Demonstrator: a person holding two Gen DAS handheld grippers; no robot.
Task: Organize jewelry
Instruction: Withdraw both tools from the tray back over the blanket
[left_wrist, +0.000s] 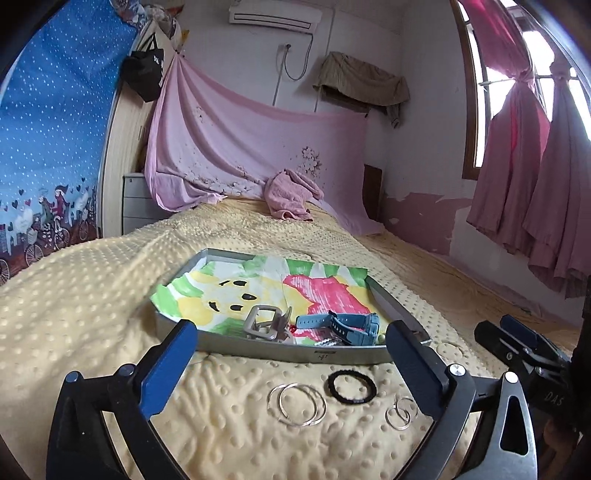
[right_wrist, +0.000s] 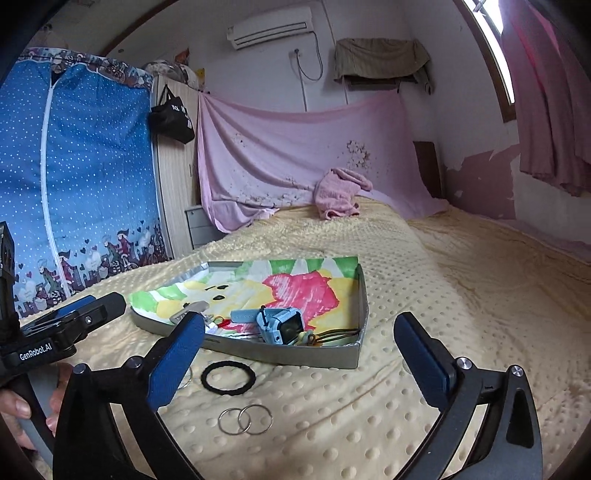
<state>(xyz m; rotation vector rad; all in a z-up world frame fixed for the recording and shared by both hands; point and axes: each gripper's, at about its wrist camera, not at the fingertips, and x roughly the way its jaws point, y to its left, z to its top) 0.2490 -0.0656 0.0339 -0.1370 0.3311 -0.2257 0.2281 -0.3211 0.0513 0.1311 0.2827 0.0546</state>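
Observation:
A grey tray lined with a colourful drawing lies on the yellow dotted blanket. In it are a blue watch and a metal buckle. In front of the tray, on the blanket, lie two large silver rings, a black band and two small silver rings. My left gripper is open and empty above them. In the right wrist view the tray, watch, black band and small rings show between the fingers of my right gripper, also open and empty.
A crumpled pink towel lies at the bed's far end under a hanging pink sheet. A blue fabric wardrobe and grey drawers stand left. Pink curtains hang right. A hand holds the left gripper.

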